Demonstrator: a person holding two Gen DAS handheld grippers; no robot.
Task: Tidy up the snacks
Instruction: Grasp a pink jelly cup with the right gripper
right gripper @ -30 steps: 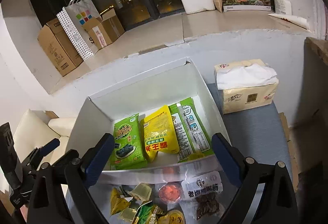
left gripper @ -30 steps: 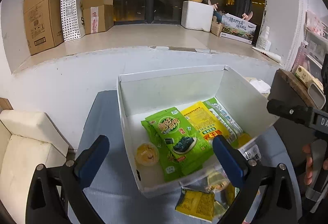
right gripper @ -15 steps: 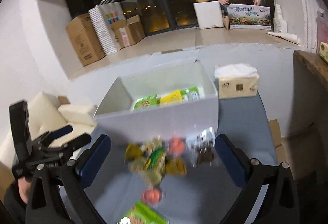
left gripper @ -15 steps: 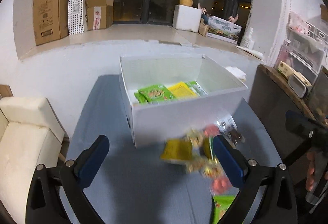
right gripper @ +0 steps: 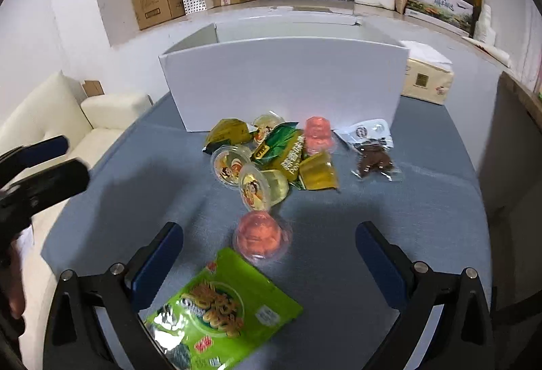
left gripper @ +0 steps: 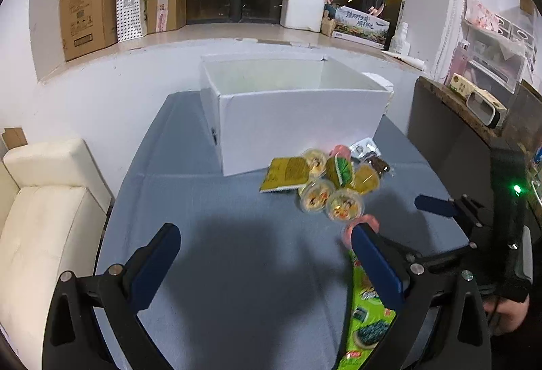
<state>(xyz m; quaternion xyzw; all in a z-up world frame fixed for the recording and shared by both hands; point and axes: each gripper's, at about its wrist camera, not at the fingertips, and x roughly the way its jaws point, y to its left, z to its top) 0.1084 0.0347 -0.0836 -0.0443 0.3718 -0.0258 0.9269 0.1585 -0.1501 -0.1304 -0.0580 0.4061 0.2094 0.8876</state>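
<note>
A white open box point(left gripper: 298, 119) point(right gripper: 284, 82) stands on the blue-grey table; its inside is hidden from here. In front of it lies a pile of snacks: several yellow jelly cups point(right gripper: 262, 187) point(left gripper: 344, 209), a pink jelly cup point(right gripper: 262, 236), green and yellow packets point(right gripper: 281, 150) point(left gripper: 286, 173) and a clear pouch with brown snack point(right gripper: 372, 153). A green seaweed packet point(right gripper: 216, 312) point(left gripper: 369, 312) lies nearest. My left gripper point(left gripper: 267, 260) is open and empty, left of the pile. My right gripper point(right gripper: 269, 255) is open and empty, low over the pink cup and green packet.
A tissue pack point(right gripper: 428, 79) sits right of the box. A white sofa point(left gripper: 44, 207) is left of the table, a dark cabinet point(left gripper: 450, 133) on the right. Cardboard boxes point(left gripper: 89, 7) stand on the window ledge behind.
Both grippers have pulled back and down from above the box to table level in front of it. The box's inside has gone out of sight; the loose snack pile is in full view.
</note>
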